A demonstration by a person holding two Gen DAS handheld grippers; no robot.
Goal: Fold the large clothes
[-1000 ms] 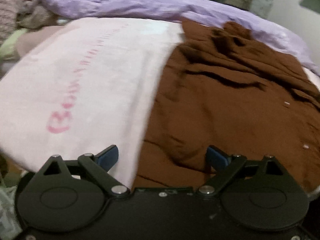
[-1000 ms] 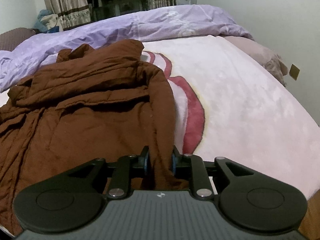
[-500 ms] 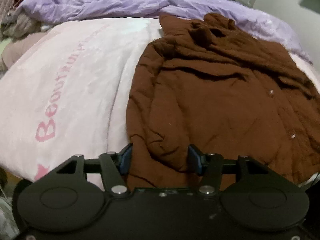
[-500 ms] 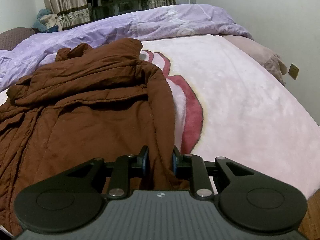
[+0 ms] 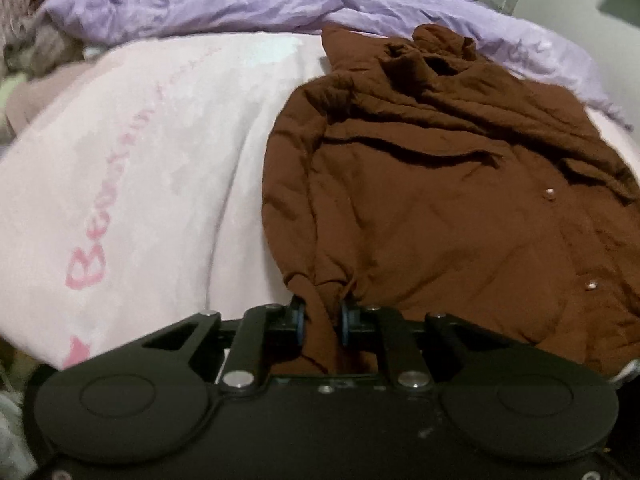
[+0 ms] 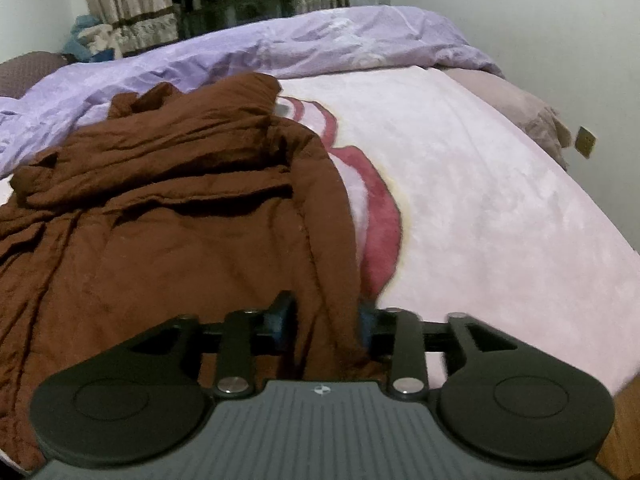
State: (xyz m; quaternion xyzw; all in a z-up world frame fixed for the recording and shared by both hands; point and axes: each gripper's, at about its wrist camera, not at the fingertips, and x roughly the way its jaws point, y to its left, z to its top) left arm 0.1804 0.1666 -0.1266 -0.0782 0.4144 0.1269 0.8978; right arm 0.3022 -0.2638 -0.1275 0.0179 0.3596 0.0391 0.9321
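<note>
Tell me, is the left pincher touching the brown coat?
Touching. The left wrist view shows the left gripper pinched shut on a bunched fold at the near edge of the brown coat, both pads pressing the cloth.

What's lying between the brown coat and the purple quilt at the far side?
Nothing: in the right wrist view the brown coat collar lies directly against the purple quilt.

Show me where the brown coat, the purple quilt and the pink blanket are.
brown coat (image 5: 440, 208): left wrist view, on its front panel.
purple quilt (image 6: 320, 40): right wrist view, on its crumpled top.
pink blanket (image 6: 500, 200): right wrist view, on a bare stretch right of the coat.
</note>
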